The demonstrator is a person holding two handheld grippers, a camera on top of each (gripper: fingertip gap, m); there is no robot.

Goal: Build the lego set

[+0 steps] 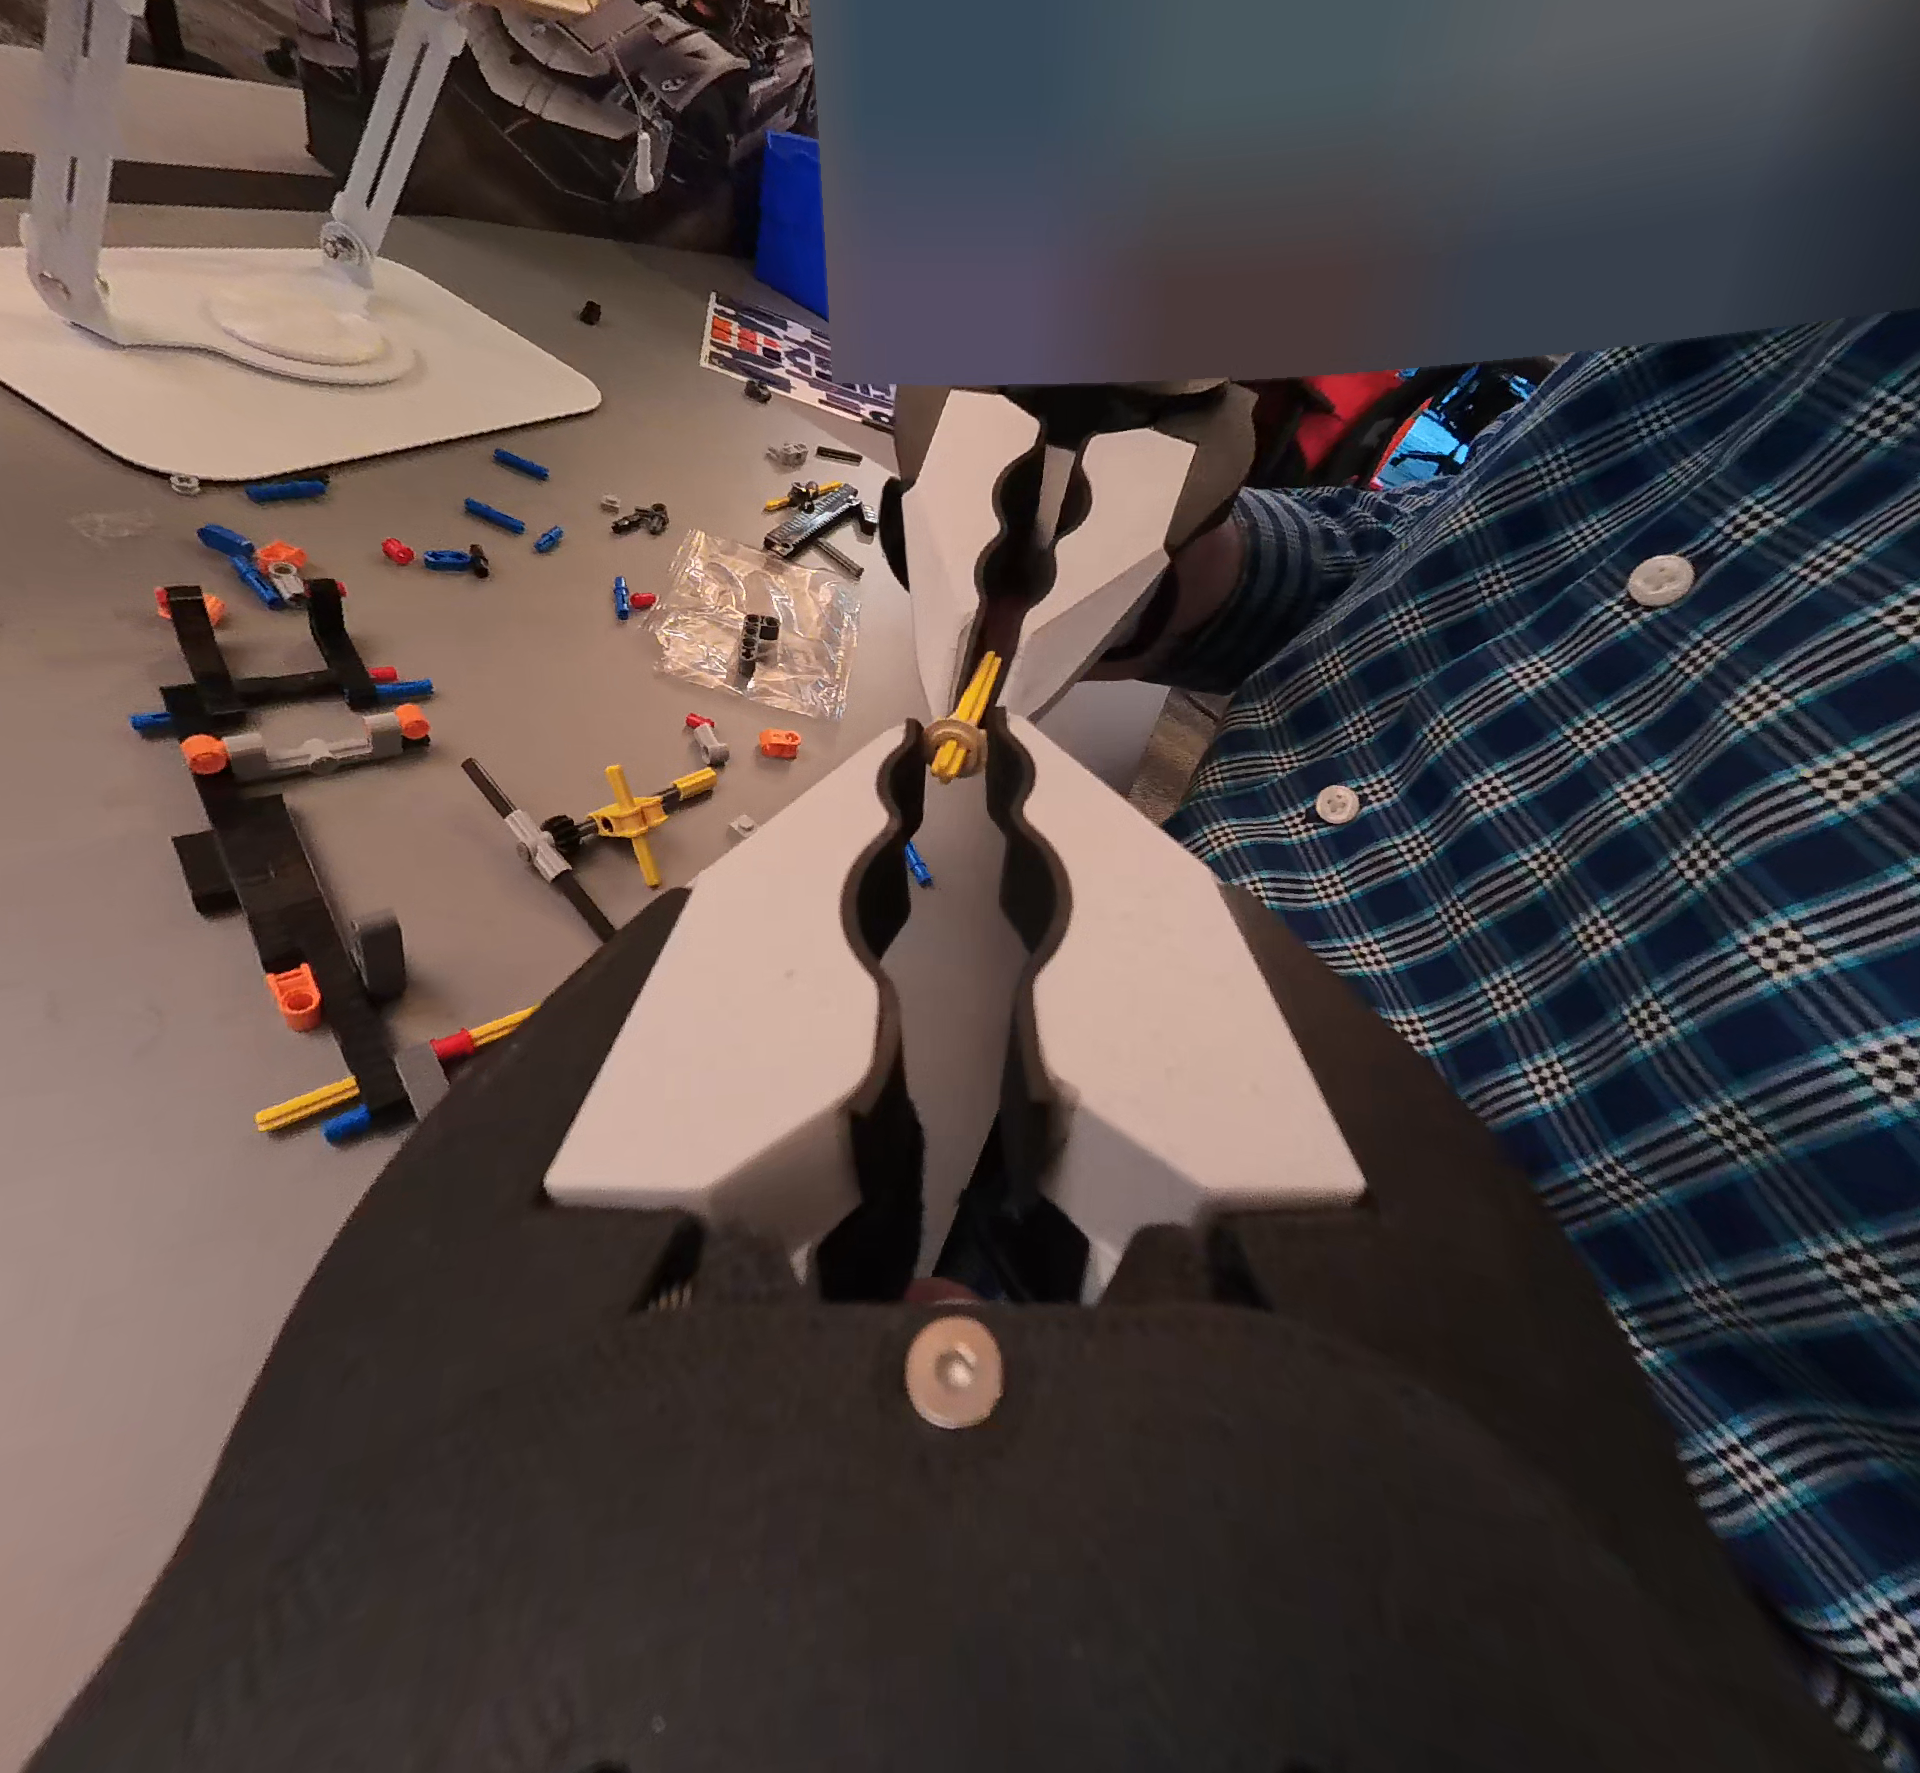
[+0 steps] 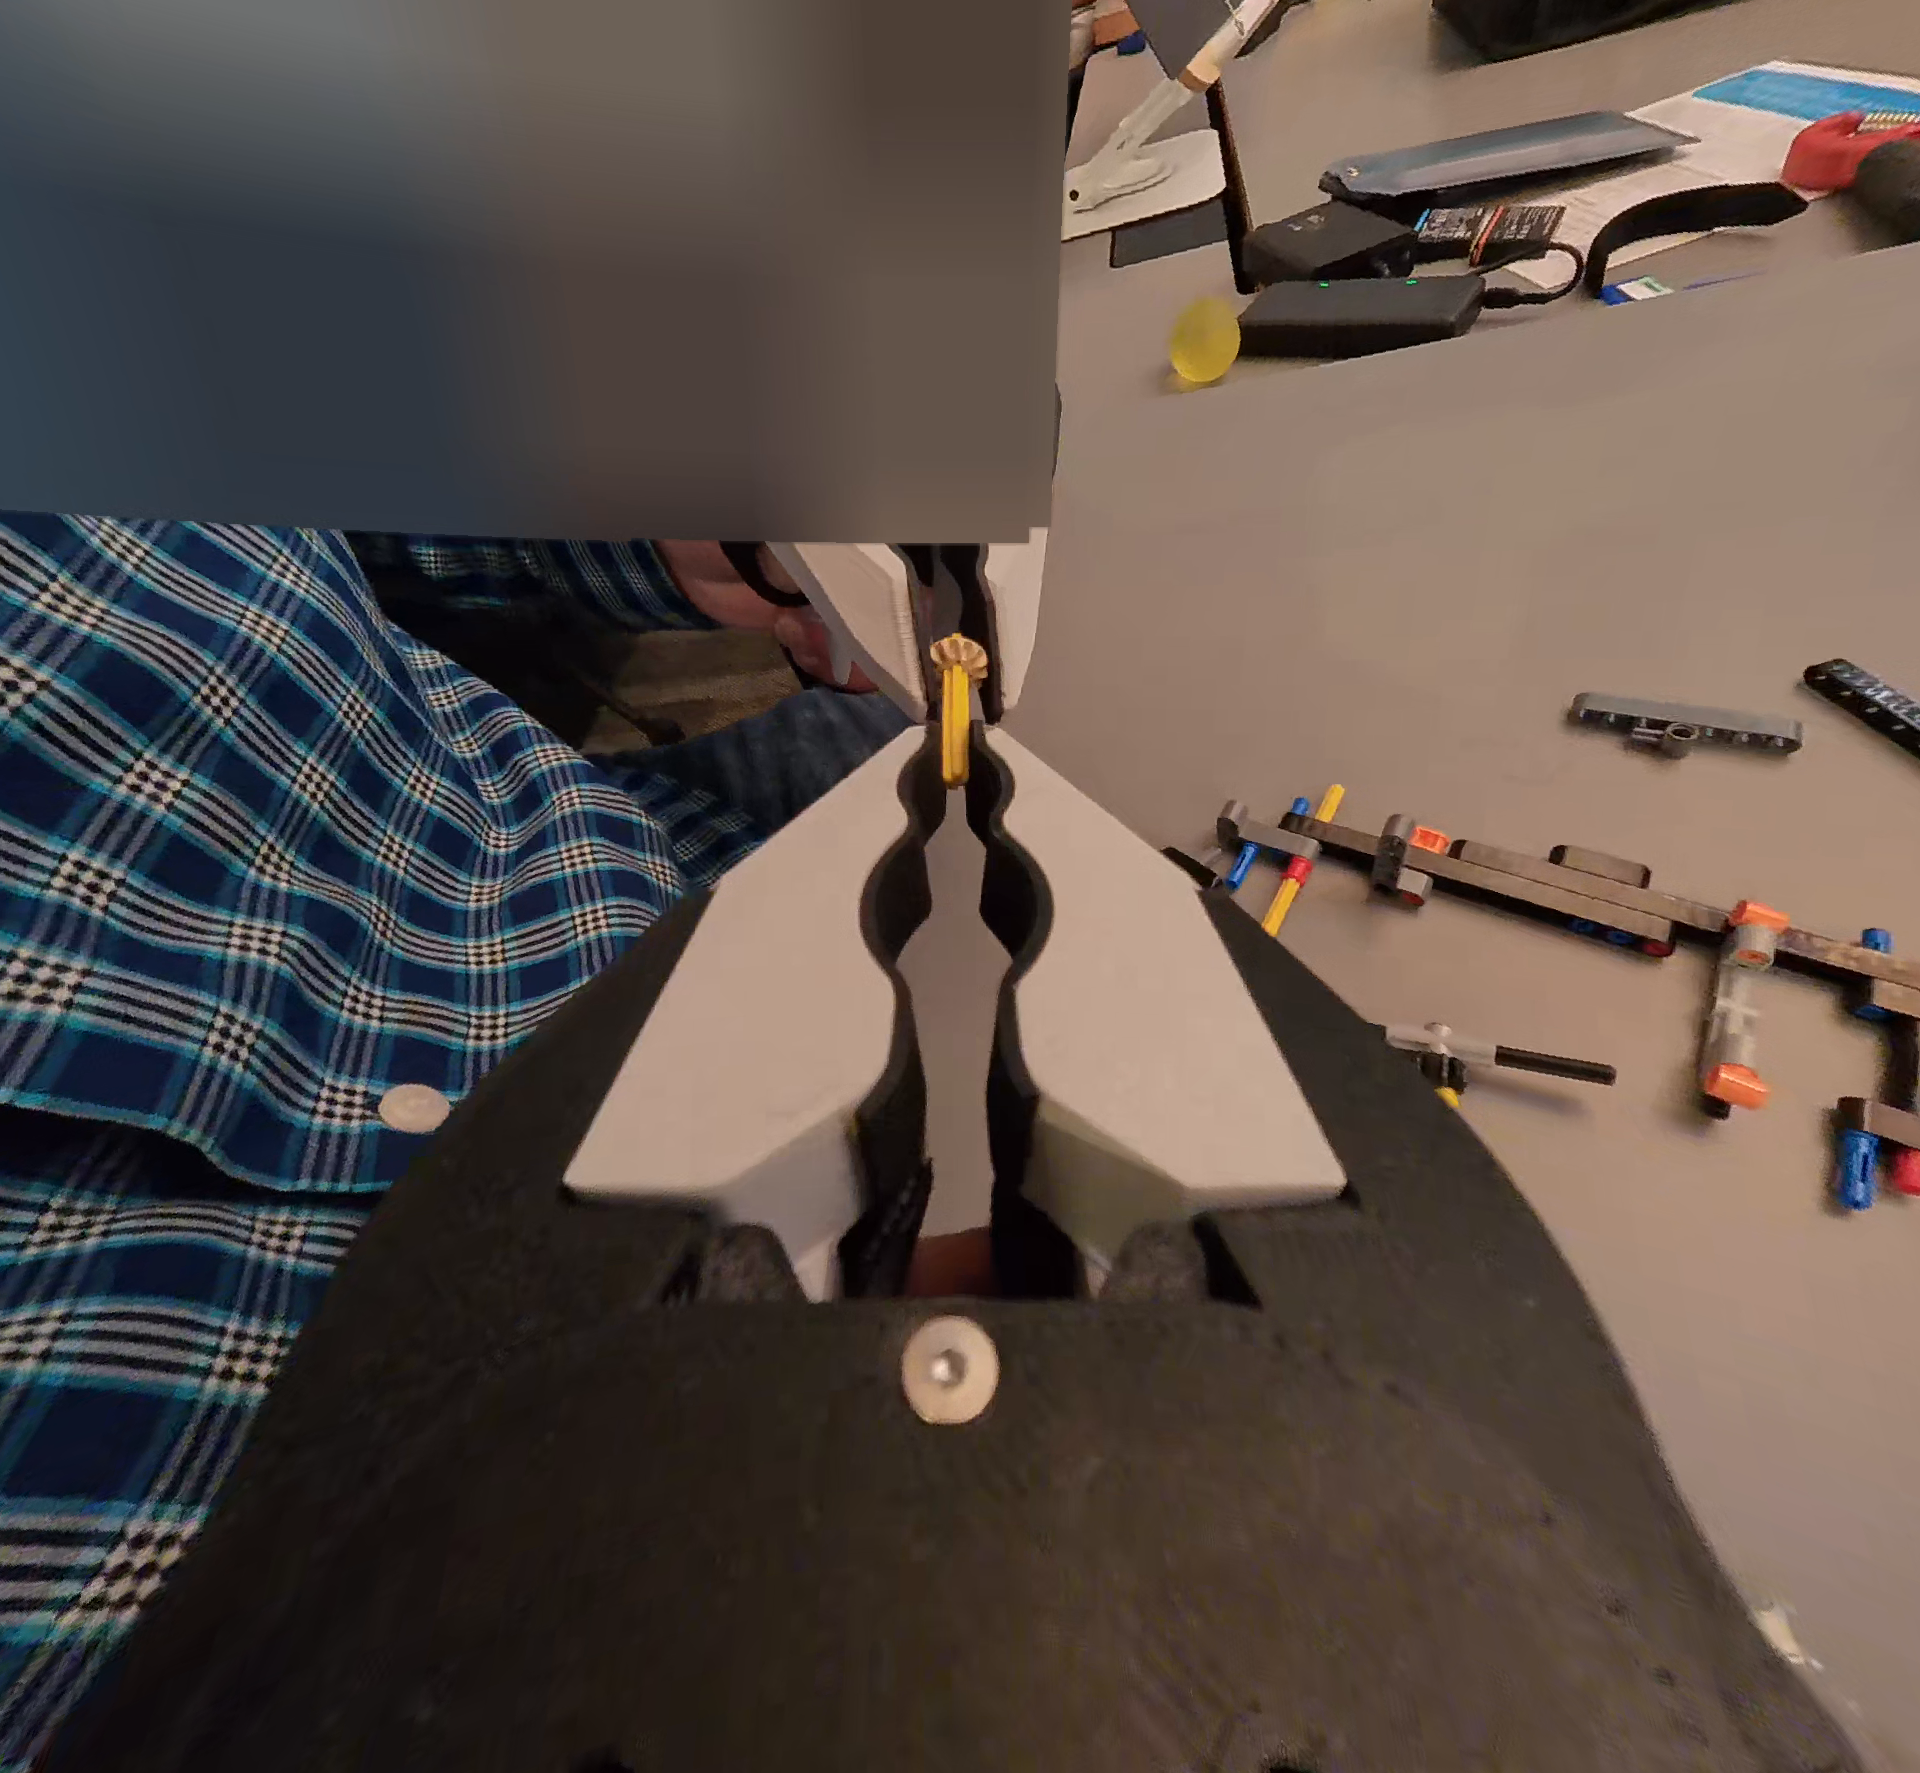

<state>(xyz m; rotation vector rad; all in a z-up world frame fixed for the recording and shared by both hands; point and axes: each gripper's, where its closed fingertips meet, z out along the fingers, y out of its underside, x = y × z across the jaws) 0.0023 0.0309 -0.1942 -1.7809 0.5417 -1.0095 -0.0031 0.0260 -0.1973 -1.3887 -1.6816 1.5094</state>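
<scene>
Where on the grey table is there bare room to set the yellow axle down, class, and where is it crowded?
Free: the grey table between the yellow disc and the long black beam assembly. Also free: the near-left table edge. Crowded: the scattered pieces around the clear plastic bag and white stand base.

Visible items: two grippers [image 1: 954, 736] [image 2: 953, 747], one yellow axle [image 1: 966, 721], one tan gear [image 1: 954, 736], one plastic bag [image 1: 758, 622], one sticker sheet [image 1: 769, 352], one yellow ball [image 2: 1205, 341].
</scene>
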